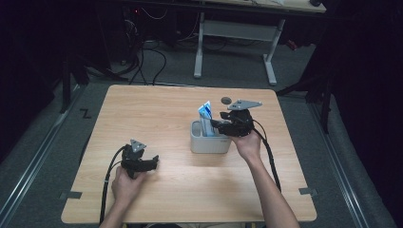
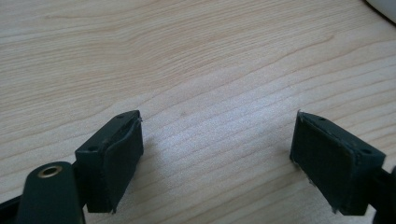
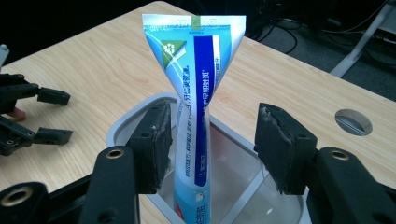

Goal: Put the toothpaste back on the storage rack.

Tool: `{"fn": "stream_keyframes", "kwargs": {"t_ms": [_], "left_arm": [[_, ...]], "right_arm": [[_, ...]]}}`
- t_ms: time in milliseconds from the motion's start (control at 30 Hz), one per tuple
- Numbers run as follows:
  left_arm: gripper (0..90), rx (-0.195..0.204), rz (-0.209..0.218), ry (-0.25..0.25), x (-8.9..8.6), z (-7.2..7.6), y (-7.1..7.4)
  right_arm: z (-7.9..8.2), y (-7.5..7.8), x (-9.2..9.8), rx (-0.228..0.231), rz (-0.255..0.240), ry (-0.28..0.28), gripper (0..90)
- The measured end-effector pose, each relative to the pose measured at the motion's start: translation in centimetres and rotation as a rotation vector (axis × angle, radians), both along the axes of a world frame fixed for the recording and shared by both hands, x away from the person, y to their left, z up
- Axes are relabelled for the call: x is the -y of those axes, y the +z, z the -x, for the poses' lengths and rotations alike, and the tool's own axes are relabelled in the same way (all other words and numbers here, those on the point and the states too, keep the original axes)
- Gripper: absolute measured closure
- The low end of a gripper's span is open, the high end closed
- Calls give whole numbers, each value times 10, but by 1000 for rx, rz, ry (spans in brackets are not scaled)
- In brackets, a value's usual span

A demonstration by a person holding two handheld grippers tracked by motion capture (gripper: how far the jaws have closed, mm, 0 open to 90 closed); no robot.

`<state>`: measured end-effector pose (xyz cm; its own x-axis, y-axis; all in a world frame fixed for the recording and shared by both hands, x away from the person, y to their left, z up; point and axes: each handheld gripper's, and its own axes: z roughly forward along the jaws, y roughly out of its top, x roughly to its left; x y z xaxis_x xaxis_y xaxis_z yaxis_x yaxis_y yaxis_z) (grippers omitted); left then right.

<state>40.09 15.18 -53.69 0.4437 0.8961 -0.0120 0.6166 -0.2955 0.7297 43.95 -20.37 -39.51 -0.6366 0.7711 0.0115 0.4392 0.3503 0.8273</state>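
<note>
- Our right hand-held gripper (image 3: 210, 144) hovers with jaws apart around the blue-and-white plastic toothpaste tube (image 3: 196, 93), which stands upright in the grey plastic tub (image 1: 209, 140) right of the tabletop's (image 1: 142, 109) centre.
- Our left hand-held gripper (image 1: 142, 164) rests open near the front-left edge, keeping clear.

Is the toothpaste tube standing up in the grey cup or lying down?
Standing up. The toothpaste tube rises from inside the grey cup, crimped flat end on top, between the open right gripper pads.
</note>
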Motion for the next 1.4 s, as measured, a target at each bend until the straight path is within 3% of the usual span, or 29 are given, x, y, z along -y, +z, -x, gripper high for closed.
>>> {"fn": "stream_keyframes", "kwargs": {"t_ms": [1200, 1400], "left_arm": [[174, 1, 0, 2, 0, 1, 0], [173, 0, 3, 1, 0, 1, 0]], "right_arm": [[22, 22, 48, 44, -62, -63, 482], [26, 22, 57, 60, -58, -98, 498]]}}
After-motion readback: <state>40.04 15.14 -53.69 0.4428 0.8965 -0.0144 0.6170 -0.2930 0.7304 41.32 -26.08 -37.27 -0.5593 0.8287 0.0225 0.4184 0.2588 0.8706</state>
